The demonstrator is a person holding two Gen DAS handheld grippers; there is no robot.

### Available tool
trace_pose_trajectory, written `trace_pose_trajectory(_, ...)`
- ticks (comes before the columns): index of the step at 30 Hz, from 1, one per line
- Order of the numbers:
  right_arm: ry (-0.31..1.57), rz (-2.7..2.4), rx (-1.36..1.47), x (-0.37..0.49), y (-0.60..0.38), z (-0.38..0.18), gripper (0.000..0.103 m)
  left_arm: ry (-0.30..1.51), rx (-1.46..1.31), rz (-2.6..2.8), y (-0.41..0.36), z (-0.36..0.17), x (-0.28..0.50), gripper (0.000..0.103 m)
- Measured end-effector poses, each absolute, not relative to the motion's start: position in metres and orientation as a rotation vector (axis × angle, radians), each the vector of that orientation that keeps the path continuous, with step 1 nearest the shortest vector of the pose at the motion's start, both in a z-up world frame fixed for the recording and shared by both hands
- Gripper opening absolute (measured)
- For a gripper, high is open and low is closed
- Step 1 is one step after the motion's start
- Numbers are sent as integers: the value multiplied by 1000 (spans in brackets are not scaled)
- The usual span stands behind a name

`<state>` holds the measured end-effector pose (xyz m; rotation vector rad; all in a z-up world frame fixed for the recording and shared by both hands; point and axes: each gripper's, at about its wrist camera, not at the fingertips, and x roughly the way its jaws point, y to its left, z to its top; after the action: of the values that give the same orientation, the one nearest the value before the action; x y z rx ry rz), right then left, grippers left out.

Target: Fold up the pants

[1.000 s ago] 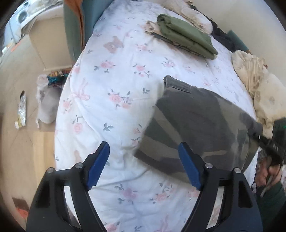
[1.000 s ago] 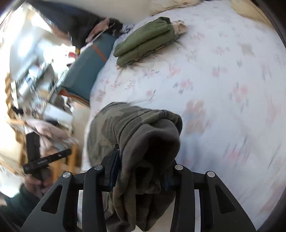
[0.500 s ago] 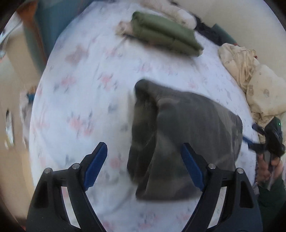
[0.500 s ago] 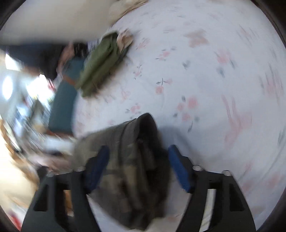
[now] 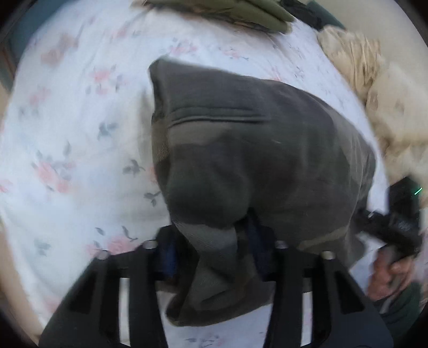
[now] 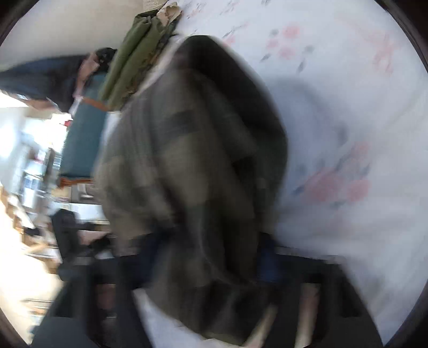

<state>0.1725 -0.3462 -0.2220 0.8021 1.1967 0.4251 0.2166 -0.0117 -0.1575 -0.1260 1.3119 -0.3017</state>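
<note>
Camouflage-patterned cotton pants in olive and grey (image 5: 256, 150) lie folded into a thick bundle on the white floral bedsheet (image 5: 75, 139), on the near side of the sheet from the folded green garment (image 5: 240, 13) at its far end. A cream crumpled blanket (image 5: 374, 88) sits beside the bundle, toward the sheet's edge.

Both hands are at the near edge of the bundle. The left gripper (image 5: 214, 257) has its blue-padded jaws closing with a fold of camouflage cloth bunched between them, and the pads look pressed against it. The right gripper (image 6: 208, 257) is closing too, with thick layers of the same cloth between its jaws; the right wrist view is badly blurred, but the fabric seems pinched there as well. In the left wrist view the right gripper shows at the bundle's far right corner, with the person's hand (image 5: 388, 273) around it.

My reading is that the fold is mostly made and the step in hand is taking hold of the bundle's edge for a last fold or a move. Next would call for lifting both ends together, evenly, so the layers do not slide apart
</note>
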Motion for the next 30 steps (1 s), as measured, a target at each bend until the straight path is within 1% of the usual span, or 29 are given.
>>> trace_pose_trajectory(1, 1185, 431, 756, 176, -343, -214, 34, 1291, -90, -291, -16, -153, 212, 22)
trace_pose_trajectory(3, 1170, 438, 743, 177, -344, -202, 26, 1270, -98, -267, -20, -137, 205, 18)
trace_pose_trajectory(6, 1180, 463, 752, 177, -357, -181, 21, 1286, -178, -300, -15, -115, 192, 17)
trace_pose_trajectory(8, 1207, 467, 760, 176, -365, -169, 21, 1316, -242, -322, -11, -99, 175, 17)
trace_pose_trajectory(10, 1248, 474, 780, 171, -372, -167, 21, 1342, -245, -321, -15, -94, 157, 17)
trace_pose_trajectory(12, 1294, 462, 745, 160, -377, -173, 20, 1376, -179, -328, -23, -102, 138, 17)
trace_pose_trajectory(13, 1349, 441, 710, 154, -376, -184, 20, 1402, -149, -321, -27, -111, 134, 17)
trace_pose_trajectory(14, 1412, 420, 701, 148, -374, -200, 21, 1446, -151, -298, -27, -124, 132, 17)
trace_pose_trajectory(15, 1437, 409, 699, 144, -375, -208, 26, 1485, -160, -287, -26, -136, 131, 22)
trace_pose_trajectory(16, 1452, 373, 679, 138, -376, -215, 32, 1494, -154, -285, -26, -140, 131, 30)
trace_pose_trajectory(17, 1450, 348, 660, 137, -378, -214, 48, 1486, -135, -290, -25, -141, 129, 33)
trace_pose_trajectory(18, 1422, 298, 620, 135, -383, -207, 52, 1470, -105, -290, -25, -139, 129, 42)
trace_pose_trajectory(19, 1396, 268, 592, 133, -386, -199, 53, 1450, -72, -269, -25, -133, 127, 47)
trace_pose_trajectory(21, 1310, 182, 494, 127, -392, -177, 54, 1406, -84, -235, -17, -117, 128, 48)
trace_pose_trajectory(22, 1234, 148, 442, 122, -394, -160, 54, 1346, -100, -191, -8, -101, 126, 47)
trace_pose_trajectory(23, 1158, 146, 413, 117, -392, -142, 51, 1287, -104, -163, -4, -90, 124, 44)
trace_pose_trajectory(24, 1100, 176, 391, 115, -386, -128, 44, 1188, -104, -128, -1, -74, 120, 33)
trace_pose_trajectory(25, 1063, 215, 367, 114, -378, -120, 37, 1139, -105, -122, -3, -67, 120, 8)
trace_pose_trajectory(26, 1019, 262, 328, 115, -362, -109, 25, 1081, -102, -144, -10, -58, 121, 0)
trace_pose_trajectory(28, 970, 309, 302, 121, -335, -98, 20, 1007, -203, -221, -21, -48, 124, 1)
trace_pose_trajectory(29, 974, 336, 296, 128, -319, -99, 9, 971, -218, -219, -29, -46, 124, 1)
trace_pose_trajectory(30, 981, 352, 292, 135, -307, -100, 6, 954, -204, -204, -38, -47, 126, 0)
